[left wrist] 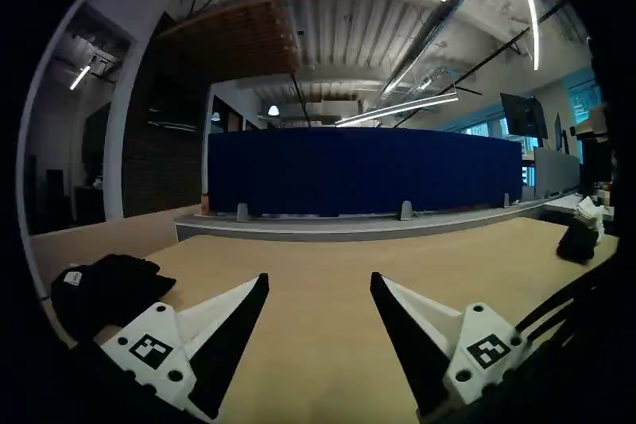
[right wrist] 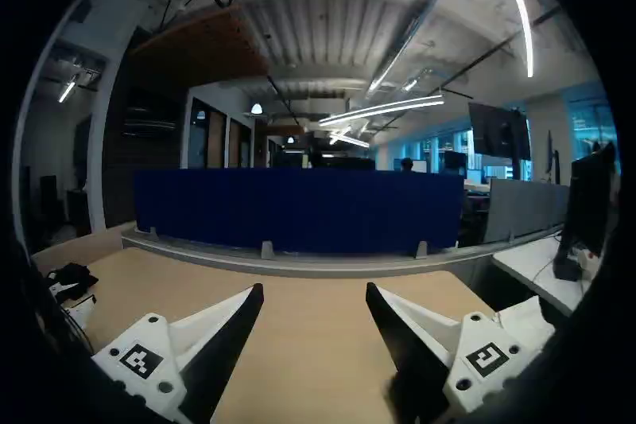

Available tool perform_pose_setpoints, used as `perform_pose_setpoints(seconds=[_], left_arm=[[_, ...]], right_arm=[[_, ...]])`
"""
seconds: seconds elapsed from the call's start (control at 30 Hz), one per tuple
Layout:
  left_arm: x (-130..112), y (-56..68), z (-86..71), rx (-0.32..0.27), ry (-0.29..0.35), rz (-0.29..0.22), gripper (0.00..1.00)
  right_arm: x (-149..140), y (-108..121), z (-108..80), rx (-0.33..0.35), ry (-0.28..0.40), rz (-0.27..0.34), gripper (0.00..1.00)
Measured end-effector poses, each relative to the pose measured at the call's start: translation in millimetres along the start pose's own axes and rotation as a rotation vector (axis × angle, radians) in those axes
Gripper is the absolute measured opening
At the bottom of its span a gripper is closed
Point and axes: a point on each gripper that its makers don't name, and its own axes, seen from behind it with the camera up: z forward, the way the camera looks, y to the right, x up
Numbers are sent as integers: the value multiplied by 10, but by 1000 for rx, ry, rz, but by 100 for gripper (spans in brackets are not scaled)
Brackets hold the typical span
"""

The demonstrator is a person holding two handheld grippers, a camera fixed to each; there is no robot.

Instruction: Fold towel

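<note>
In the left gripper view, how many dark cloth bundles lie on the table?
2. One bundle lies at the table's left edge, another at its right edge. Others may be hidden beyond the view.

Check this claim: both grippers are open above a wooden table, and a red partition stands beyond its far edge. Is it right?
Not quite. The partition is blue, not red, as the left gripper view shows. The left gripper and right gripper are indeed open above the wooden table.
</note>
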Motion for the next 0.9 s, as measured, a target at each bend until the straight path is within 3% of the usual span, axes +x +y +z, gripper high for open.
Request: perform_pose_setpoints(seconds=[0.57,0.9], left_arm=[[1,-4,-17,-1,-3,0,95],[0,-5,-26,-1,-3,0,95]], right_arm=[[189,255,-10,-39,85,-2,100],[-24,339,32,-42,83,-28,100]])
